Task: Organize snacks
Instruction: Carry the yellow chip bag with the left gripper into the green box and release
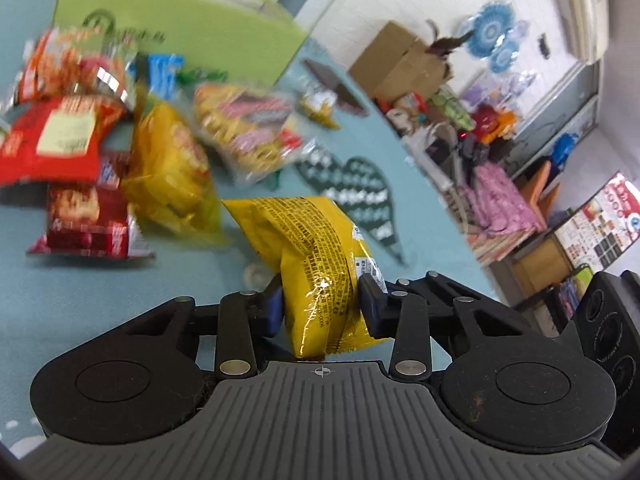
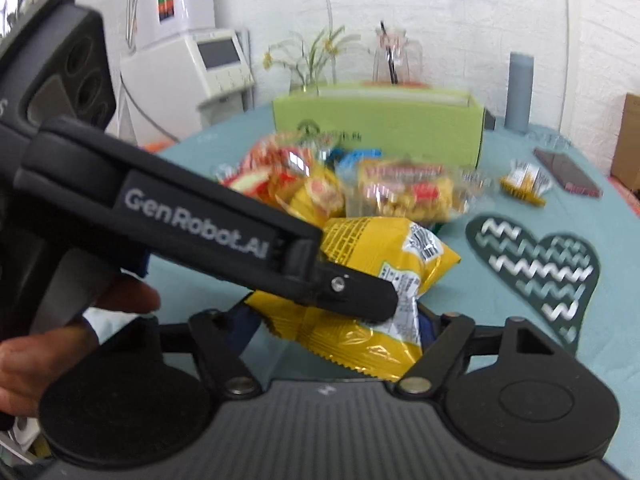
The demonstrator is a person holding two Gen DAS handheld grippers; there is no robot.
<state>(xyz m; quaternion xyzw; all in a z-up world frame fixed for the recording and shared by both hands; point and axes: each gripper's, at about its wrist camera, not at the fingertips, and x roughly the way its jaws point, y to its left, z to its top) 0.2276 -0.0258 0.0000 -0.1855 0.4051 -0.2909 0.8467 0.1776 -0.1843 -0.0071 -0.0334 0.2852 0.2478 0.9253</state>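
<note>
A yellow snack bag point(image 1: 316, 264) is held above the teal table. My left gripper point(image 1: 320, 300) is shut on its lower end. In the right wrist view the same yellow bag point(image 2: 376, 248) lies between the fingers of my right gripper point(image 2: 340, 332), and the left gripper's finger point(image 2: 352, 296) crosses in front of it, clamped on the bag. I cannot tell whether the right jaws press the bag. A heap of snack packets point(image 1: 120, 140) lies on the table, also in the right wrist view point(image 2: 340, 188). A green box point(image 2: 376, 128) stands behind the heap.
A small yellow packet point(image 2: 524, 180) and a dark flat item point(image 2: 568, 176) lie at the right of the table. A green heart-shaped mat point(image 2: 536, 268) lies near me. A grey cylinder point(image 2: 520, 92) stands behind. Cluttered shelves point(image 1: 480, 140) stand past the table edge.
</note>
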